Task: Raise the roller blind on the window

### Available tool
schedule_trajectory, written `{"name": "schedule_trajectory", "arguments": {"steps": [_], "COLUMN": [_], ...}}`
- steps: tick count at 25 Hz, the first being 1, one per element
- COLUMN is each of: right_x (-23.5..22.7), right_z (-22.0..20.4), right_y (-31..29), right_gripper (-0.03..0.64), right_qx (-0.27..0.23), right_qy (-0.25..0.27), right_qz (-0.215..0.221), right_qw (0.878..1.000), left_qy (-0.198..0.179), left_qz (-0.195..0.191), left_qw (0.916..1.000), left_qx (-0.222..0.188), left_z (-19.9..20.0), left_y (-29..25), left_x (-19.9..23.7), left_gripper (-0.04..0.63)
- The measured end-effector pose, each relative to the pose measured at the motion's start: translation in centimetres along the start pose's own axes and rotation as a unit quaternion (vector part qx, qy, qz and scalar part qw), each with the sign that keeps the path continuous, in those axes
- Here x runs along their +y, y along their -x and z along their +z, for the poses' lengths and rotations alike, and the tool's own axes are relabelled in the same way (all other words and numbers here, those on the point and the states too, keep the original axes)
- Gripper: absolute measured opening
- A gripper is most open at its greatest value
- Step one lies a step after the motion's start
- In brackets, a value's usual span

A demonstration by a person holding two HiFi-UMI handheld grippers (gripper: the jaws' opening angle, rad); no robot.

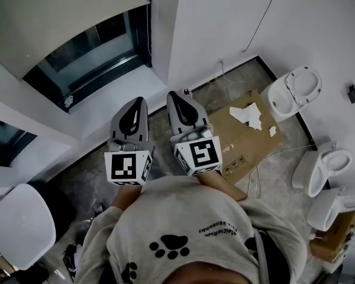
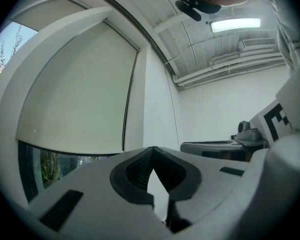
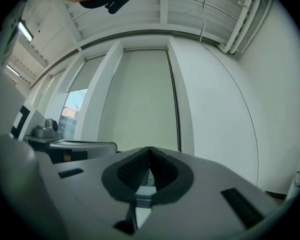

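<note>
Before the window, the person is holding both tools side by side, nearly level and aiming at the wall under the glass. The left gripper (image 2: 152, 148) is showing its jaws clenched tip to tip in its own view, with nothing caught between them. The right gripper (image 3: 149, 148) is doing likewise, its ribbed pads meeting at the tips and gripping nothing. Neither tool is touching the window.

The roller blind (image 1: 59, 16) is hanging low, covering most of the pane and leaving only a strip of window glass (image 1: 89, 55) showing beneath its bottom edge. A thin dark line (image 2: 130, 99) is running down the blind's right edge; it may be the pull cord, though the wide-angle views are not making that certain.

Around the person's feet, a flattened cardboard sheet (image 1: 245, 138) is lying on the stone floor to the right, with torn white scraps on it. Beyond it, three white toilets (image 1: 293, 93) are standing along the right wall. A white chair seat (image 1: 21, 223) is sitting at the lower left. Overhead, a ceiling light (image 2: 235, 25) is glowing.
</note>
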State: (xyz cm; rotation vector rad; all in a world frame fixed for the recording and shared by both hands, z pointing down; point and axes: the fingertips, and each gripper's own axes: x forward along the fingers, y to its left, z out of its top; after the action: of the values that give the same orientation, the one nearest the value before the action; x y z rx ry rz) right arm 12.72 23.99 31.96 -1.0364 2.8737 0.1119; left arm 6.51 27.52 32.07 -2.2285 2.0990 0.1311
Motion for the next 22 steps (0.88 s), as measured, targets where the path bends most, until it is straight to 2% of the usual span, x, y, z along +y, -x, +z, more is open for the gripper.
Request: {"name": "schedule_trajectory", "arguments": {"steps": [8,22], "right_x": [-1.0,-4.3], "right_z": [-2.2,-2.7], "right_y": [-5.9,-11.8], "right_gripper": [0.009,0.009], "right_qx": [0.010,-0.002], "right_qy": [-0.004,0.000], "right_qz": [-0.028,-0.046], "right_qw": [1.000,0.999], "left_qy": [0.006,0.010], "left_qz": [-0.034,-0.051], "left_qw": [0.9994,0.9986], "left_qx": [0.003,-0.001], "left_z": [-1.5,-2.5], "left_y": [-5.1,-10.9], "left_x": [4.3,7.2], "left_gripper": [0.008,0.008]}}
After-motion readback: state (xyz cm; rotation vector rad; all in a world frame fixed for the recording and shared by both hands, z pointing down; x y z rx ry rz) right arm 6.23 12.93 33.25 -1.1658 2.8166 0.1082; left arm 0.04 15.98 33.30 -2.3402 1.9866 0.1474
